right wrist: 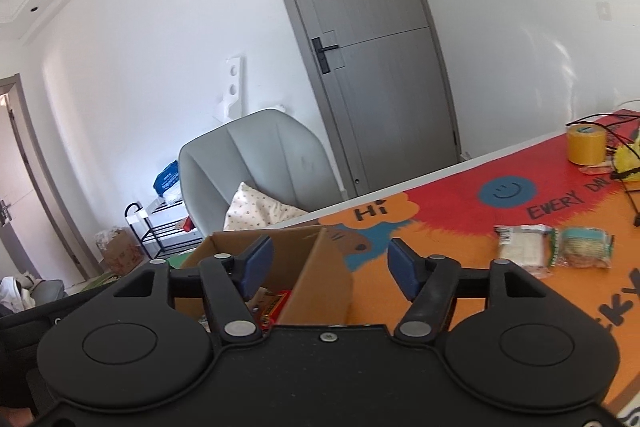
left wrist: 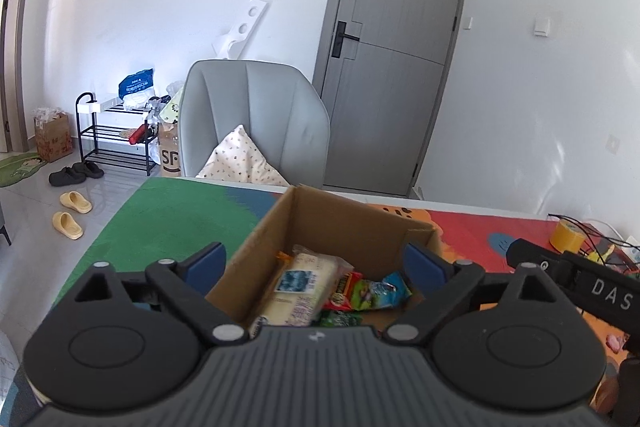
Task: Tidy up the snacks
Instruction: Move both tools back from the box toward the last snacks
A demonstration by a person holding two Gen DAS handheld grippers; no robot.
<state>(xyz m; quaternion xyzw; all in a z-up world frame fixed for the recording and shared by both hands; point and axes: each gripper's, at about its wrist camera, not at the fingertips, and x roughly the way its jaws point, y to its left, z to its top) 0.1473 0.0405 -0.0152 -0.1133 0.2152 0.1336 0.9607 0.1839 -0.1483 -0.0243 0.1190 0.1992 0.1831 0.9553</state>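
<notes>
A cardboard box (left wrist: 320,227) is seen standing on the colourful mat (right wrist: 440,211), and several snacks already lie inside it: a pale cracker pack (left wrist: 300,287), a red packet (left wrist: 340,293) and a green-blue packet (left wrist: 380,291). Two wrapped snacks are left outside the box, well to its right on the mat: a pale wrapped bar (right wrist: 520,247) and, just beside it, a green-edged wrapped cake (right wrist: 586,247). The bar's long axis appears to run roughly away from the camera, though this is hard to judge through the fisheye view.

The right gripper (right wrist: 330,263) is held above the box's right wall, with its jaws spread wide and nothing between them. The left gripper (left wrist: 316,263) hangs over the box's open top, likewise spread wide and empty; no snack is touched by either.

The two loose snacks lie to the right of the right gripper, so that hand is judged the nearer one. A sideways move to the right and a descent over the bar would probably be called for next.

A yellow tape roll (right wrist: 586,143) stands farther right of the box, near some cables.
</notes>
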